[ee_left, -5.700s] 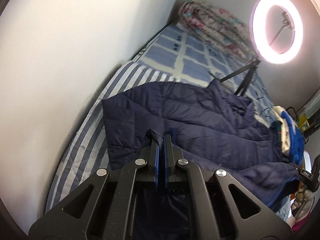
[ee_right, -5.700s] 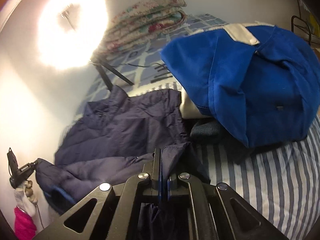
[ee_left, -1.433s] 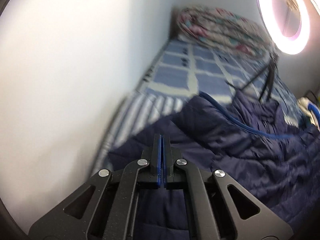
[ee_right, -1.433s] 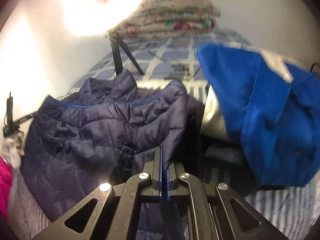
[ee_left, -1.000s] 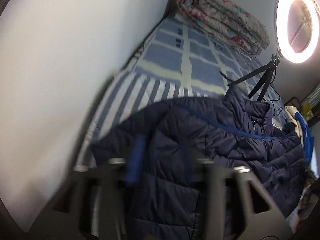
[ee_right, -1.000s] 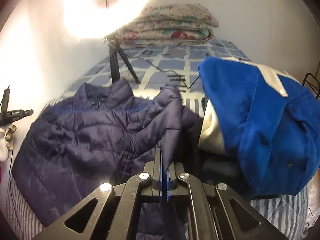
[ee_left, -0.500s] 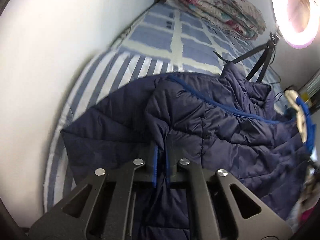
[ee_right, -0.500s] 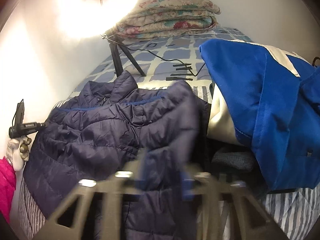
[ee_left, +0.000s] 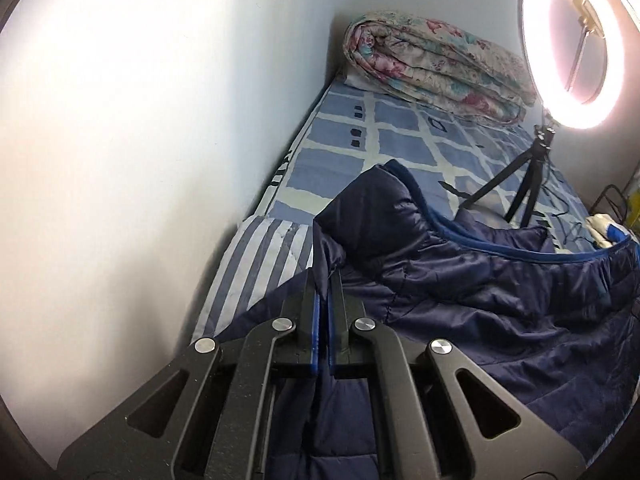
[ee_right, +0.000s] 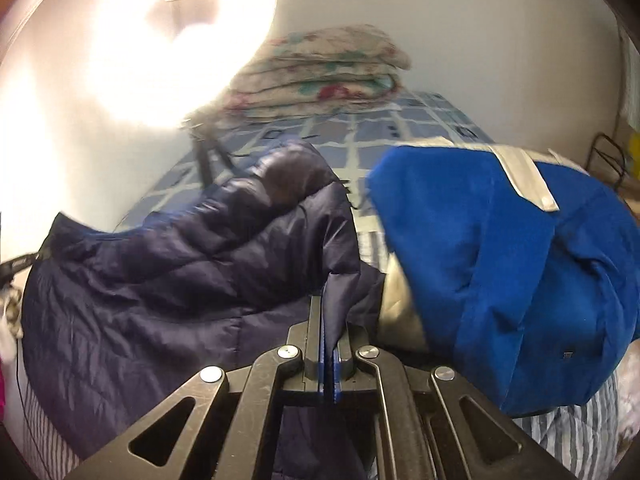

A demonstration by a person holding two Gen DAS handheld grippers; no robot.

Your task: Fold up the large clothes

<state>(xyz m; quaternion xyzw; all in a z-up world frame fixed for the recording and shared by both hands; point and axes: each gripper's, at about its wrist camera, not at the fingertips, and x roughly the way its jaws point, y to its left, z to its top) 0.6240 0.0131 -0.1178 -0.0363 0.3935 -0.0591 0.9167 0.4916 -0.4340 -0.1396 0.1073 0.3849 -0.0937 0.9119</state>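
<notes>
We see each hand-held tool as a matte black linkage: the left tool [ee_left: 324,300] and the right tool [ee_right: 329,320] alike show two narrow fingers faced with blue pads, four angled arms with triangular cut-outs, and four round silver screw heads at the pivots.

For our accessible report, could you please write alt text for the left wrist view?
The left gripper is shut on a fold of a navy puffer jacket spread over a bed with striped and checked covers. Behind it stand a folded floral quilt and a lit ring light on a tripod.
</notes>
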